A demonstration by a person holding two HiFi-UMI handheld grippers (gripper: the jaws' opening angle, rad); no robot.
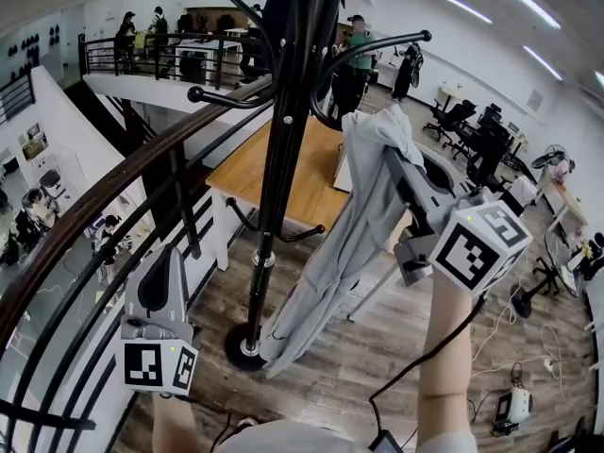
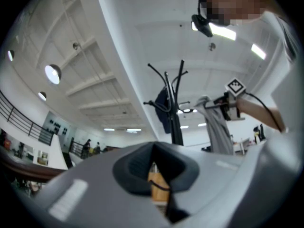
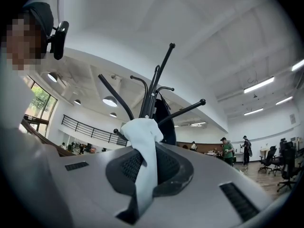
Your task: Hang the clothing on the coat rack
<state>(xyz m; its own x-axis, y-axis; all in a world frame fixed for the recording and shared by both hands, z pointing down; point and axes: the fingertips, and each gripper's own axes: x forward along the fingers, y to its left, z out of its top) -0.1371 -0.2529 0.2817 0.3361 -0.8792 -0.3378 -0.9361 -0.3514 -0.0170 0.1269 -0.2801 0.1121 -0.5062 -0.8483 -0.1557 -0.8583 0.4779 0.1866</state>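
Observation:
The black coat rack stands straight ahead, its round base on the wood floor. A dark garment hangs at its top. My right gripper is shut on a pale grey garment, holding it up just right of the pole and below a knobbed hook. The cloth drapes down to the floor near the base. In the right gripper view the grey garment is bunched between the jaws of my right gripper, with the rack's hooks just beyond. My left gripper hangs low at the left, shut and empty.
A curved dark railing runs along the left over a drop to a lower floor. A wooden table stands behind the rack. Office chairs and desks sit at the right, cables and a small device lie on the floor, and people stand at the back.

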